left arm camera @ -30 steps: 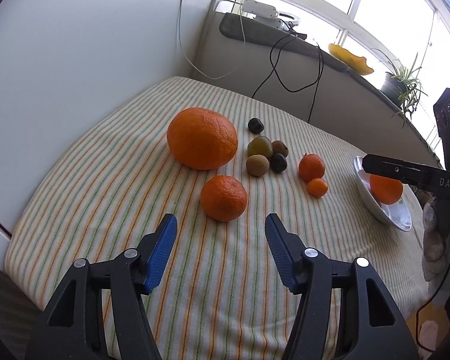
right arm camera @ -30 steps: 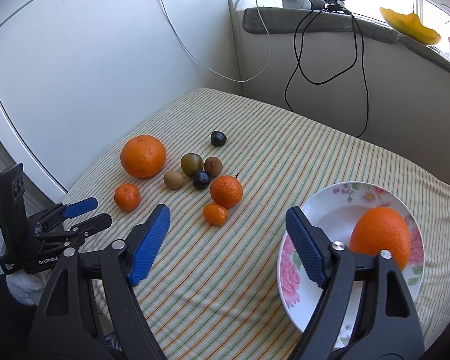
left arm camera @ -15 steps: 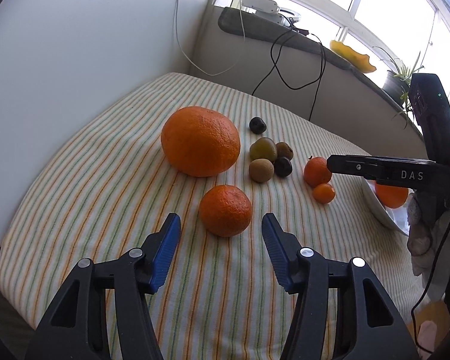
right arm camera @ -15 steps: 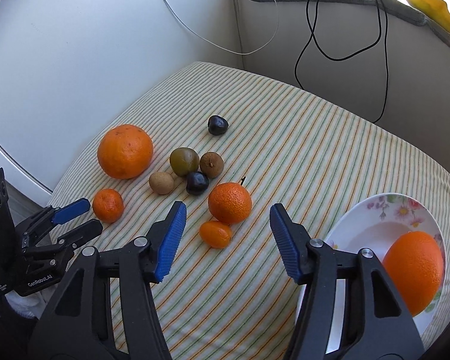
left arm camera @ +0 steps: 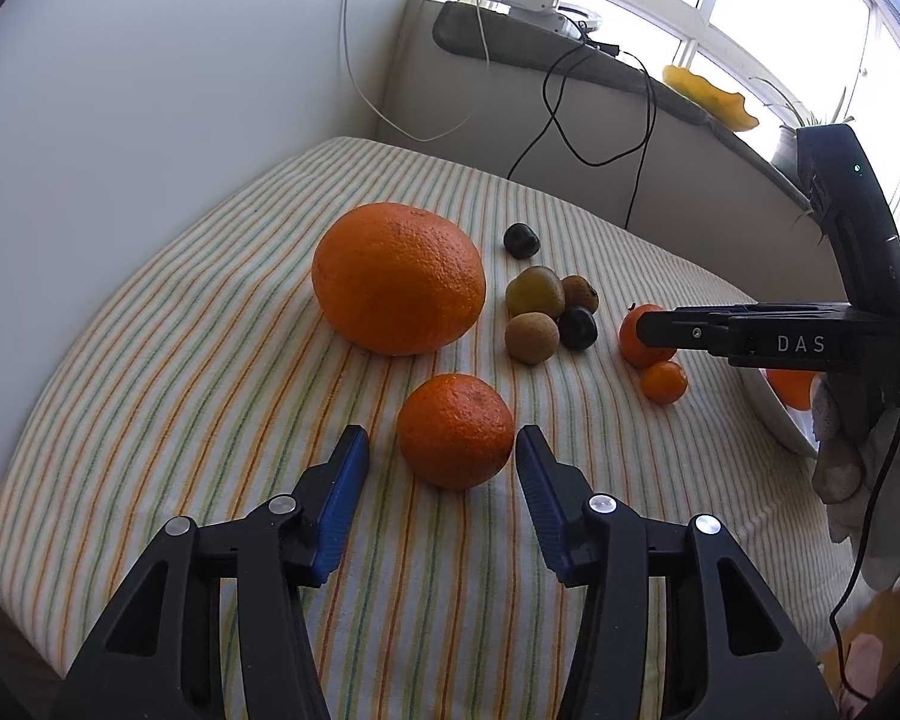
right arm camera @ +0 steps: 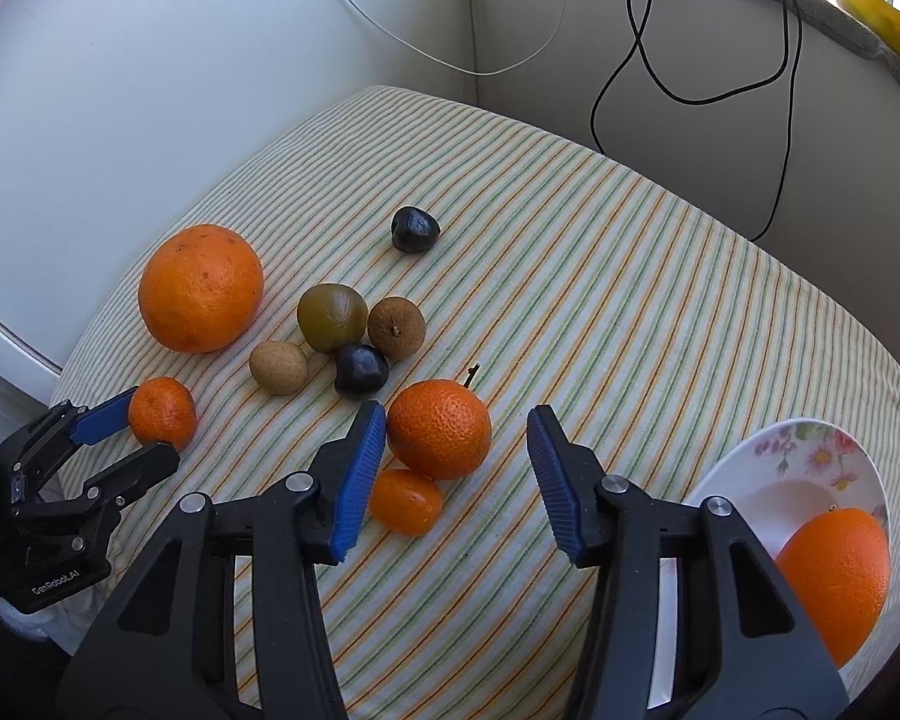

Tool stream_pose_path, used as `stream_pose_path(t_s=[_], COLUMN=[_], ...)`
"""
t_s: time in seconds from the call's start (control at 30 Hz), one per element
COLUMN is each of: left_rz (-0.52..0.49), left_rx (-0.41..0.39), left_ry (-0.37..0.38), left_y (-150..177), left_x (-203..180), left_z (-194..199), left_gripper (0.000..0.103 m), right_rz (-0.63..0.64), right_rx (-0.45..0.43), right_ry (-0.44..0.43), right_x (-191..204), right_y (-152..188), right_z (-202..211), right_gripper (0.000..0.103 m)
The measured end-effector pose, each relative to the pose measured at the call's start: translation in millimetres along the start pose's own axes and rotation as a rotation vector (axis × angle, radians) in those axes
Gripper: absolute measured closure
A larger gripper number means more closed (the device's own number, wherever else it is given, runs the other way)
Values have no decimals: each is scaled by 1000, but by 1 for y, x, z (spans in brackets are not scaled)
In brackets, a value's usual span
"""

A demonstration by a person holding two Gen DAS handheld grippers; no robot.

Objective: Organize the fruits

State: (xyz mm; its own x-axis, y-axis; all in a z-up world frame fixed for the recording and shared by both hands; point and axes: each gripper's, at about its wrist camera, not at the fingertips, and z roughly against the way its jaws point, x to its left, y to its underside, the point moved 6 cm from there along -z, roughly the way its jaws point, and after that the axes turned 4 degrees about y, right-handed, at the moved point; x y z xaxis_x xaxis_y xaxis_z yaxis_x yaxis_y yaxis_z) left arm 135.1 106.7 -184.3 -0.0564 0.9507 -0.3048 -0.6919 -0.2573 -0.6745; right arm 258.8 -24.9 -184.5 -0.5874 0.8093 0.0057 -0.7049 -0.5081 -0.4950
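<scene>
Both grippers have just been closing on mandarins, neither gripped yet. Left gripper (left arm camera: 442,461) part open around near-left small mandarin (left arm camera: 455,430), pads not touching. Right gripper (right arm camera: 456,433) part open, left pad at or almost at stemmed mandarin (right arm camera: 439,428), right pad clear; kumquat (right arm camera: 405,500) touching it on the near side. Centre each fruit before squeezing, lift right one without dragging kumquat. Floral plate (right arm camera: 810,456) far right holds orange (right arm camera: 834,576). Readable: "DAS" on right gripper, "GenRobot.AI" on left

My right claw (right arm camera: 456,468) swung from the plate (right arm camera: 810,456) over to the stemmed tangerine (right arm camera: 439,427), jaws closing; left claw (left arm camera: 441,468) jaws narrowed around the mandarin (left arm camera: 455,429), not touching.
</scene>
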Motion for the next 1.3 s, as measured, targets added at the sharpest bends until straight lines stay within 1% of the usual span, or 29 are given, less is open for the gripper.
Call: stream_pose_path(t_s=[0.13,0.2,0.27,0.3,0.57,0.93,1.13,1.3], left_rz=[-2,-4,-10,-14,-12,-17,-41,-65], left_rx=[0,0,1,1,-2,-23,-37,-44], left_ry=[3,3,5,6,8,20,53,96], left_y=[0,-1,-1,-1,-2,-4,-6,-7], left_x=[0,-1,-2,-3,-3,-12,-31,-55], left_z=[0,0,-1,-1,-2,11,21,27], left_gripper=[58,60,63,64,65,65,65,65], right_rz=[-3,-2,-5,-9,-17,-32,-44,-61], right_rx=[13,23,34,34,25,-38,-77,-112], right_ry=[-22,-25,-32,-36,-41,-56,-66,-67], right_x=[3,5,5,5,6,-2,-8,-22], right_y=[0,0,-1,-1,0,9,16,28], right_z=[-4,-8,-14,-15,-14,26,51,76], right_gripper=[51,53,62,62,63,64,64,64])
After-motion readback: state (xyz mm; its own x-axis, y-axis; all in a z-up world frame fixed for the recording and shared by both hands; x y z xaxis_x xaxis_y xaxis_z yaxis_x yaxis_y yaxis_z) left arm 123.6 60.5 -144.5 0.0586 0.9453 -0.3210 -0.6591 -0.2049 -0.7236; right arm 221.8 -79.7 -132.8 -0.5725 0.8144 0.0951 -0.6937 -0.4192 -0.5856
